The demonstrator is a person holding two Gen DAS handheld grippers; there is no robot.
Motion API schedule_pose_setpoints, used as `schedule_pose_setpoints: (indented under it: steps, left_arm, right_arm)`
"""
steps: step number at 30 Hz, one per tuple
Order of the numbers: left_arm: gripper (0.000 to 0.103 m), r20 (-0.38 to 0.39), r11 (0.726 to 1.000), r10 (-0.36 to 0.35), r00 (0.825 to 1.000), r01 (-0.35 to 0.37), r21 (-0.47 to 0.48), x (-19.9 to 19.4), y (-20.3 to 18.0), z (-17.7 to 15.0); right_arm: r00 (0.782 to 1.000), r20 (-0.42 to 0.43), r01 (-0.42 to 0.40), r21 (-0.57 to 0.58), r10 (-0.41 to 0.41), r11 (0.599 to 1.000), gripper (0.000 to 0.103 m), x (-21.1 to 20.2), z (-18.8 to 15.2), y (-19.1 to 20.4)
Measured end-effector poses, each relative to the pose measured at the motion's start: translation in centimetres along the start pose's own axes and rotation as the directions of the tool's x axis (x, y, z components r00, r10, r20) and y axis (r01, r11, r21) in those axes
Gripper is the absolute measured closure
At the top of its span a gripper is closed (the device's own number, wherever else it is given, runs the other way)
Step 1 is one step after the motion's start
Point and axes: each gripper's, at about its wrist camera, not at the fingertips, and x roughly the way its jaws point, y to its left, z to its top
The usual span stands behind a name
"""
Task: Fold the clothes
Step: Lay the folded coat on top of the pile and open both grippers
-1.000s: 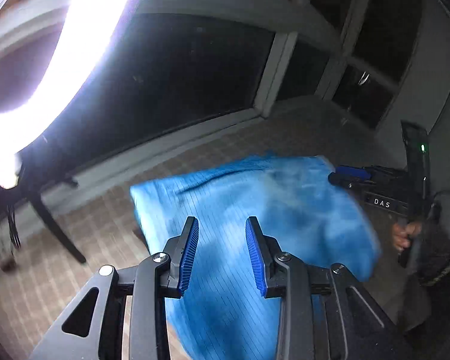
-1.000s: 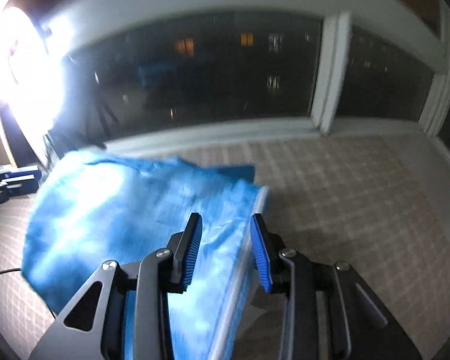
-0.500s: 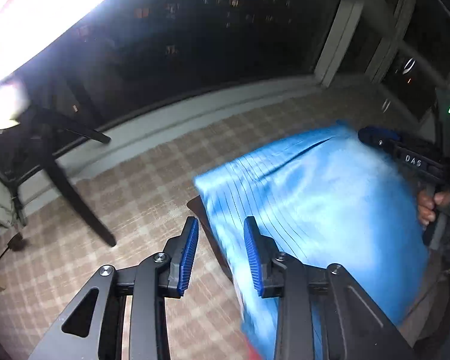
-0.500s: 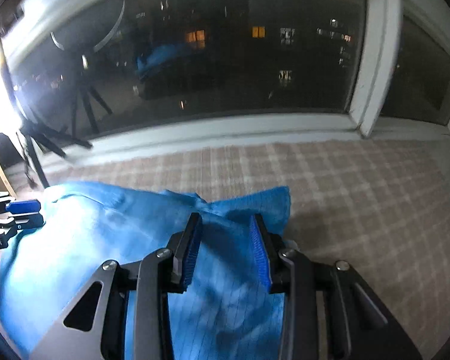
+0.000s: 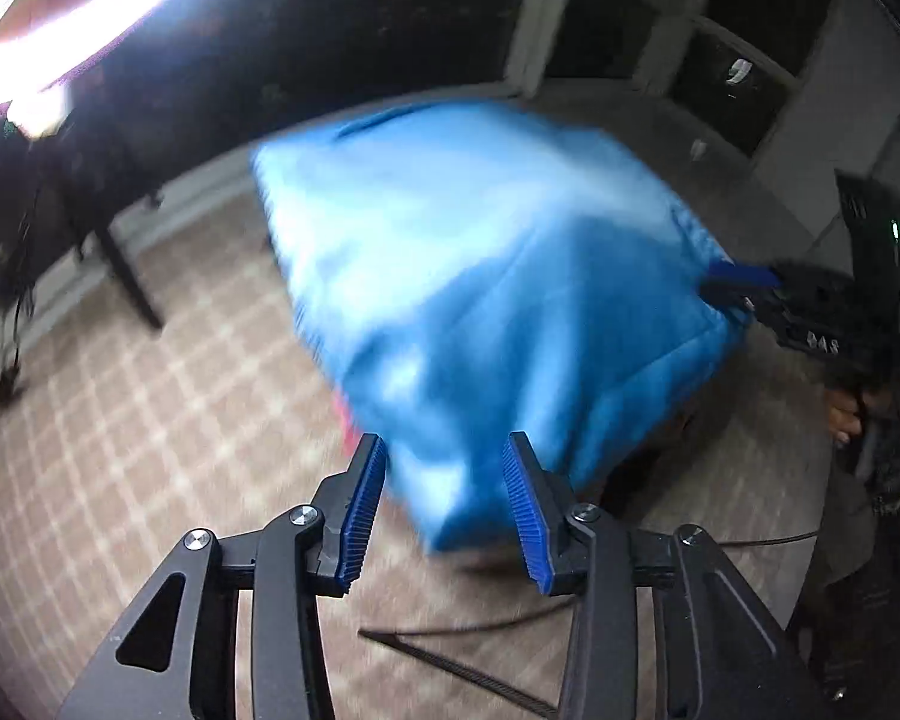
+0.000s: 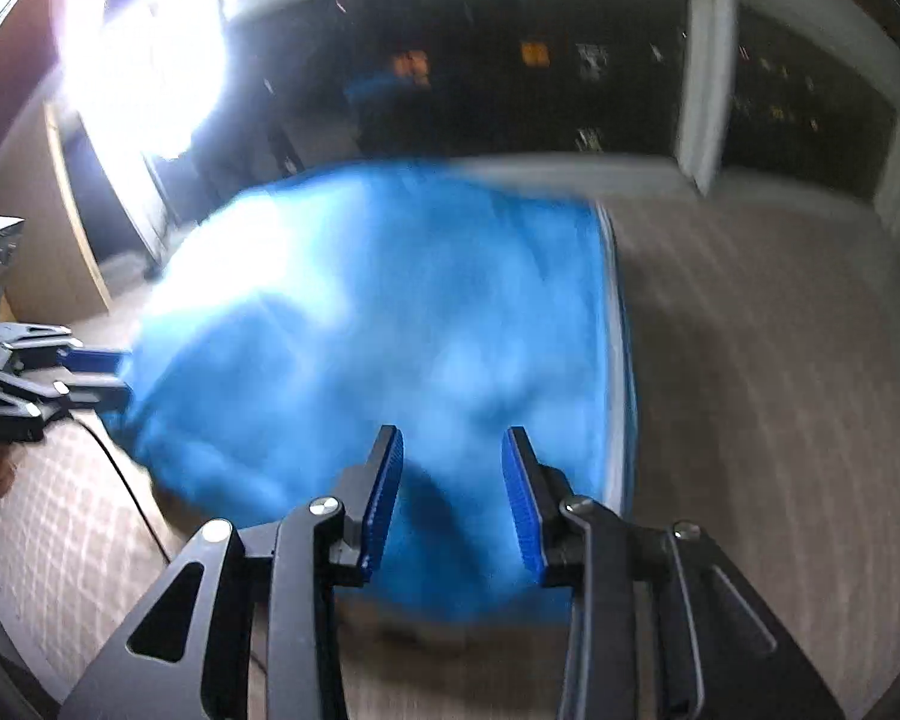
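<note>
Left gripper (image 5: 444,504) and right gripper (image 6: 453,498), jaws apart.

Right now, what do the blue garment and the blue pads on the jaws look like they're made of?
Blue garment: thin woven cloth, probably a light synthetic with a slight sheen; it billows and drapes limply, though blur hides the weave. Pads: likely moulded rubber or plastic, matte, with fine ribbing across the face.

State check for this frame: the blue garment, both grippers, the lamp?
Blue garment: bunched, blurred; cannot tell whether lifted.
Left gripper: jaws apart, cloth edge between them, grip unclear.
Right gripper: jaws apart over the cloth, grip unclear.
Ring light: on, glaring.
</note>
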Motion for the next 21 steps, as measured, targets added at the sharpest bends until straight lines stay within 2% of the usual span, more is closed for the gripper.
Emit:
schedule_pose_setpoints:
  steps: [3,6,8,10,12,17,20,21]
  left_arm:
    - [0.061,-0.019,0.997,0.073,0.997,-0.074,-0.038,-1.9,1.0,-2.7]
    - [0.061,-0.011,0.990,0.099,0.995,-0.100,-0.098,-5.1,2.1,-5.8]
    - [0.055,0.013,0.985,0.117,0.993,-0.114,-0.132,-7.3,2.5,-7.4]
    - [0.040,0.039,0.984,0.116,0.992,-0.109,-0.143,-8.9,2.4,-8.5]
    - [0.028,0.066,0.984,0.110,0.992,-0.099,-0.149,-10.4,2.2,-9.4]
    - [0.027,0.118,0.986,0.088,0.989,-0.070,-0.149,-13.7,1.7,-11.8]
    - [0.027,0.134,0.991,0.063,0.989,-0.046,-0.128,-15.1,1.2,-13.4]
    - [0.027,0.139,0.992,0.055,0.989,-0.038,-0.121,-15.6,1.1,-13.9]
  right_arm:
    - [0.998,-0.044,0.036,-0.009,-0.037,0.999,0.061,-1.5,-2.6,-0.6]
    - [0.990,-0.069,0.123,0.008,-0.123,0.992,0.061,-4.1,-4.6,-0.9]
    - [0.988,-0.050,0.151,0.039,-0.149,0.988,0.059,-6.0,-5.5,-0.7]
    - [0.987,-0.019,0.160,0.085,-0.159,0.983,0.053,-8.1,-6.2,0.4]
    - [0.987,0.006,0.159,0.121,-0.161,0.980,0.049,-10.0,-6.8,2.1]
    - [0.979,0.098,0.165,0.154,-0.181,0.974,0.045,-14.3,-8.0,8.6]
    - [0.966,0.144,0.192,0.168,-0.216,0.967,0.035,-16.2,-8.8,12.7]
    - [0.964,0.151,0.193,0.176,-0.220,0.965,0.035,-16.6,-9.0,13.9]
